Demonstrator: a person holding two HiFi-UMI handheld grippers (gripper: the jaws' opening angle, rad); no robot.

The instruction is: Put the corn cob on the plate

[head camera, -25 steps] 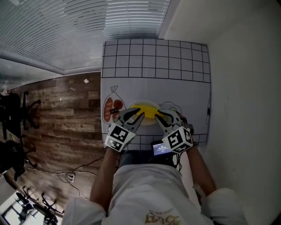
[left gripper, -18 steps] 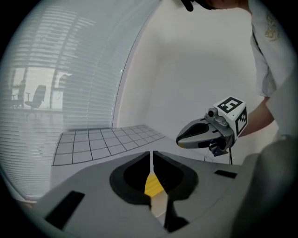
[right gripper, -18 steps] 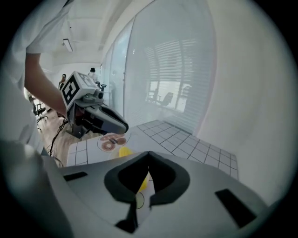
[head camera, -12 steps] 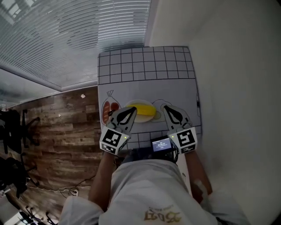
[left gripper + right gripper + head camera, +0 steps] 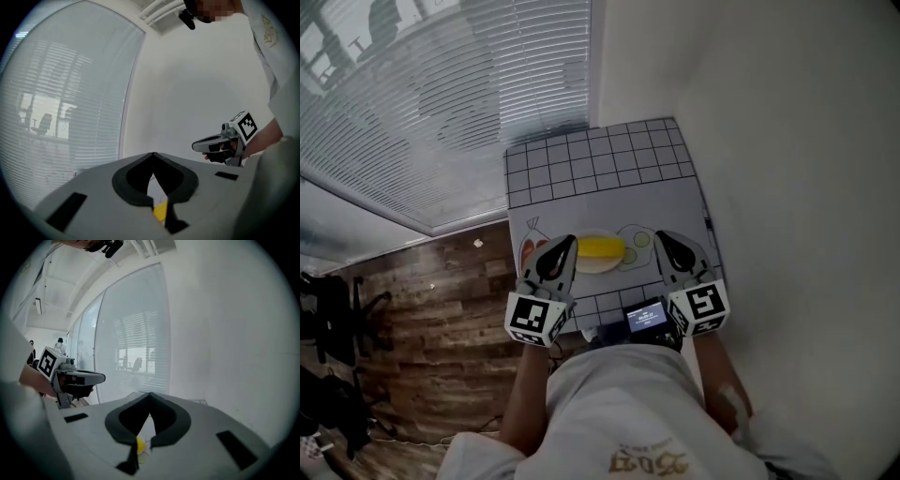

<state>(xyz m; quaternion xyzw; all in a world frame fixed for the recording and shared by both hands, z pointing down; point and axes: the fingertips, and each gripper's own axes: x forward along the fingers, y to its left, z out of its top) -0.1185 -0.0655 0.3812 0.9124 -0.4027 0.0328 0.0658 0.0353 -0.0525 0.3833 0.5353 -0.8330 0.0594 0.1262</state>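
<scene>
The yellow corn cob lies across a pale plate near the front of the gridded table mat. My left gripper hangs shut just left of the cob, raised off the table and holding nothing. My right gripper is shut too, empty, just right of the plate. In the left gripper view the closed jaws point level at the wall, with a sliver of corn below and the right gripper beside. The right gripper view shows closed jaws, a bit of yellow corn and the left gripper.
A small device with a lit screen sits at the table's front edge between my hands. The mat carries printed food outlines. A white wall runs along the right, window blinds at the back left, wood floor to the left.
Both grippers let go of the corn, shut and rose off the table, moving apart. The cob stays on the plate. The head view has pulled back and shifted.
</scene>
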